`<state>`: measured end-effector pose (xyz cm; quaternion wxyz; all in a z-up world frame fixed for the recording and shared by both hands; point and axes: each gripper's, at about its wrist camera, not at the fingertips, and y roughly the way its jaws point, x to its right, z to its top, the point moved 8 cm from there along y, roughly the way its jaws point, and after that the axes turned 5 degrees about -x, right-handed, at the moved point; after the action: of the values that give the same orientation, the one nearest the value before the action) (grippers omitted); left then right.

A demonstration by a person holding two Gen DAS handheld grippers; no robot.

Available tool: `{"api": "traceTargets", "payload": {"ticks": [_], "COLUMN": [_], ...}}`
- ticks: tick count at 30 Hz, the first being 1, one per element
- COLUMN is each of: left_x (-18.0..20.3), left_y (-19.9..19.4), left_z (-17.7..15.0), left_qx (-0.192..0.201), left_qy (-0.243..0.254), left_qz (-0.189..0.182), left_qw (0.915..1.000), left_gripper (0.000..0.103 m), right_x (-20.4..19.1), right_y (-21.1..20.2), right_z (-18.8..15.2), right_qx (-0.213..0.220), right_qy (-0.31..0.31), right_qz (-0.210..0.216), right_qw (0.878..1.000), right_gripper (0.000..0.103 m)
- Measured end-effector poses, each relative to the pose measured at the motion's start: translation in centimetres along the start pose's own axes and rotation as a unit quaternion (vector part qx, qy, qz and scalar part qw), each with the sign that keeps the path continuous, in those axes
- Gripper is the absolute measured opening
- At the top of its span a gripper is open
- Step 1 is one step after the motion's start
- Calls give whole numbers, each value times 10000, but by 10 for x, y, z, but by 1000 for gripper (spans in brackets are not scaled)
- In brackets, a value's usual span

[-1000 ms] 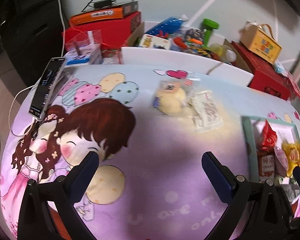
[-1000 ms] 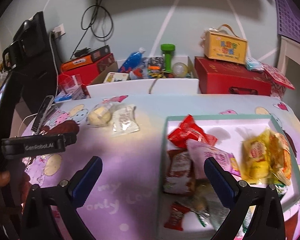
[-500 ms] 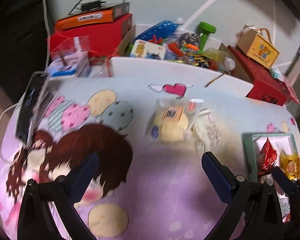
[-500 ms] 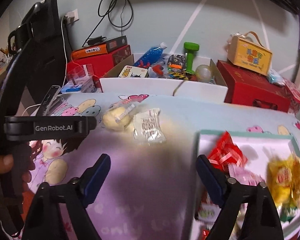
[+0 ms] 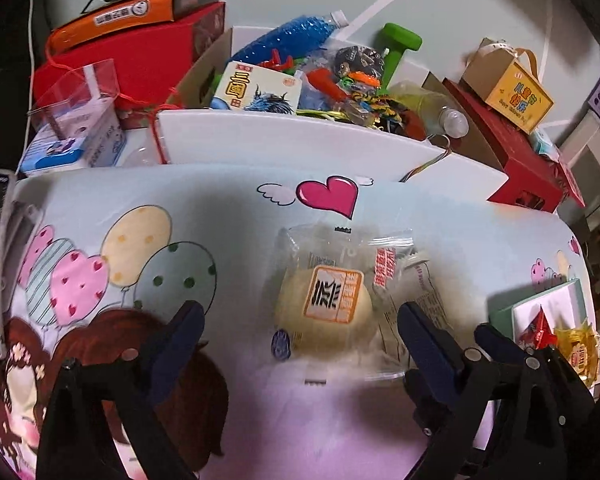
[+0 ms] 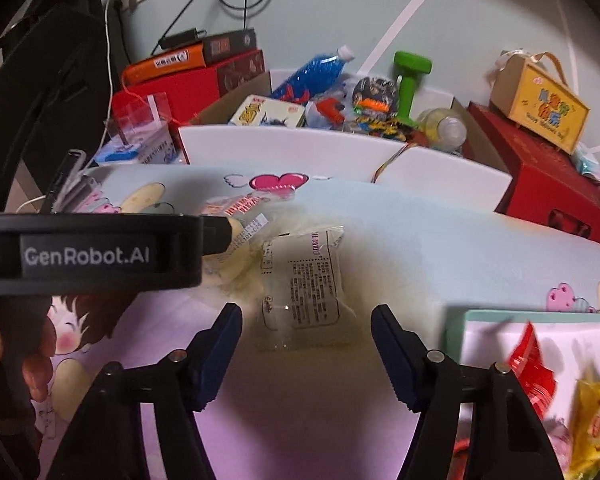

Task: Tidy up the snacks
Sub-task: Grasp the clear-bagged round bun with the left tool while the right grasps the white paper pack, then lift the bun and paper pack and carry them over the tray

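Cloth covers the table [image 5: 220,208], soft and matte, printed with balloons, a winged pink heart and a cartoon girl. On it lie two snacks in clear crinkly wrappers, touching each other. The bun [image 5: 324,312] is round, pale yellow and smooth, with an orange-framed label on top. The flat packet [image 6: 300,284] is a see-through rectangle with small black print, its contents too faint to tell.

Your left gripper [image 5: 300,326] has its dark blue ribbed fingers [image 5: 180,336] spread wide and just starting to close. The bun sits between them, nearer the finger at 3 o'clock, and neither pad touches it. That finger lies over the edge of the flat packet.

Your right gripper [image 6: 306,342] has its jaws closing, now about half spread. The flat packet lies at 12 o'clock just beyond the fingertips [image 6: 392,344], its near edge reaching in between them, but the pads do not press on it. Nothing is held in either gripper.

At 3 o'clock of the right gripper, a white tray [image 6: 476,336] with a pale green rim holds a shiny red wrapper [image 6: 528,360] and a glossy yellow packet [image 6: 596,420]. At 12 o'clock, behind the table, a white cardboard box [image 5: 300,148] is crammed with toys, next to a dark red box [image 6: 540,176].
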<state>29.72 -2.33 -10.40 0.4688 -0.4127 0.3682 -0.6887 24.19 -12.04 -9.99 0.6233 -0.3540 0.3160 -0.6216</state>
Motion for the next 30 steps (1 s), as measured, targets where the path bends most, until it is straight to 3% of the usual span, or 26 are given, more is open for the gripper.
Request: {"api": "traceTargets", "payload": {"ticks": [11, 12, 13, 15, 17, 19, 23, 25, 30], "left_x": [-2, -1, 0, 4, 5, 7, 6, 6, 3], "left_y": [27, 28, 29, 30, 30, 28, 24, 21, 7], "left_z": [5, 6, 6, 7, 7, 7, 6, 4, -5], "left_qx": [-99, -92, -83, -66, -59, -26, 9, 10, 69], "left_qy": [-126, -121, -106, -78, -55, -52, -42, -67, -228], "left_qz": [-157, -174, -197, -291, -255, -323, -169, -148, -109], "left_qw": [9997, 9997, 9997, 9995, 9996, 9995, 9998, 9999, 9997], "left_gripper": [97, 95, 85, 75, 72, 59, 55, 55, 54], "right_x": [-4, -4, -5, -6, -6, -6, -8, -9, -9], "right_y": [37, 39, 41, 43, 43, 42, 38, 34, 21], "right_z": [6, 6, 7, 8, 9, 10, 9, 9, 6], "right_qx": [-197, -207, -213, -210, -205, -212, -194, -179, -169], "right_qy": [-217, -221, -228, -258, -284, -285, -317, -319, -309], "right_qz": [-180, -180, -180, -188, -198, -202, -179, -189, -173], "right_qw": [9994, 9994, 9994, 9993, 9992, 9992, 9991, 9992, 9992], "right_gripper": [70, 70, 69, 67, 64, 64, 61, 55, 54]}}
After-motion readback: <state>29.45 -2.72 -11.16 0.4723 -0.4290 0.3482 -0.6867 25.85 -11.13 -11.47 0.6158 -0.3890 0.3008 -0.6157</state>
